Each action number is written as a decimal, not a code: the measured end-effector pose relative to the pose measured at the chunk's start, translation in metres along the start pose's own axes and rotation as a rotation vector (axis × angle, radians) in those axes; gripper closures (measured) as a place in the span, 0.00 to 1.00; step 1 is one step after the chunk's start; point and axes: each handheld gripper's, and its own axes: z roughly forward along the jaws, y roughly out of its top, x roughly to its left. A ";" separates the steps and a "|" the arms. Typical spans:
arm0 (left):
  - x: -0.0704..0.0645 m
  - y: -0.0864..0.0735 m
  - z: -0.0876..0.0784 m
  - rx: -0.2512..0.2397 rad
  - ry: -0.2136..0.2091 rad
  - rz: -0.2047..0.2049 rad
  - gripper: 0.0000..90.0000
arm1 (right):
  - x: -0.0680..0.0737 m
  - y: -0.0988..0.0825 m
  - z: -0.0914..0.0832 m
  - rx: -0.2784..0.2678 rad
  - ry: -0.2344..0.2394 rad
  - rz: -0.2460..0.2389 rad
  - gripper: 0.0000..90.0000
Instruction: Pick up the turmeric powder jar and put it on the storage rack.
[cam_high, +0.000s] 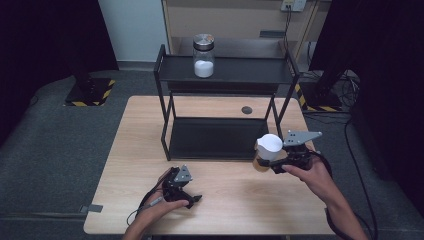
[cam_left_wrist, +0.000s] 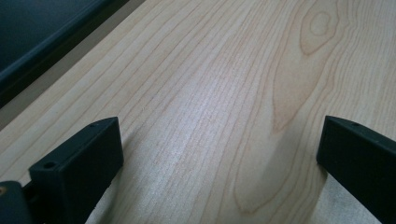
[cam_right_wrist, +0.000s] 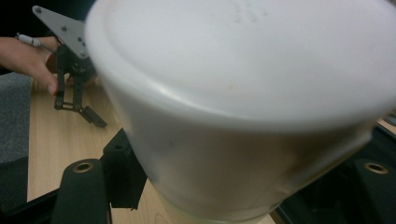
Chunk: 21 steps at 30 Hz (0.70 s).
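On the wooden table (cam_high: 225, 200) stands one black two-level shelf (cam_high: 225, 75), and everything else sits in relation to it. There are two jars. One, a glass jar (cam_high: 203, 55) with a dark metal lid and white powder in its bottom half, stands upright on the shelf's top level, a little left of the middle. The second jar (cam_high: 267, 150), with a white lid (cam_right_wrist: 243, 60), is off the shelf, just in front of its lower level at the right-hand corner, tilted so the lid faces up and toward the shelf. The right gripper (cam_high: 272, 162) pinches this jar; in the right gripper view its two black jaws press against the jar's sides just below the lid.

The left gripper (cam_high: 192, 200) rests low over the table well in front of the shelf, toward its left leg, held by the person's left hand (cam_high: 155, 207). In the left gripper view its jaws are spread wide with bare wood between them. One small dark round spot (cam_high: 246, 110) lies on the table behind the shelf's lower level.
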 end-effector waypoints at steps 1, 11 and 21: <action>0.000 0.000 0.000 0.000 0.000 0.000 0.00 | -0.001 0.002 0.000 0.000 0.002 0.001 0.35; 0.000 0.000 0.000 0.000 0.000 0.000 0.00 | -0.008 0.015 -0.005 -0.009 0.011 0.004 0.35; 0.000 0.000 0.000 0.000 0.000 0.000 0.00 | -0.015 0.028 -0.012 -0.019 0.018 0.015 0.35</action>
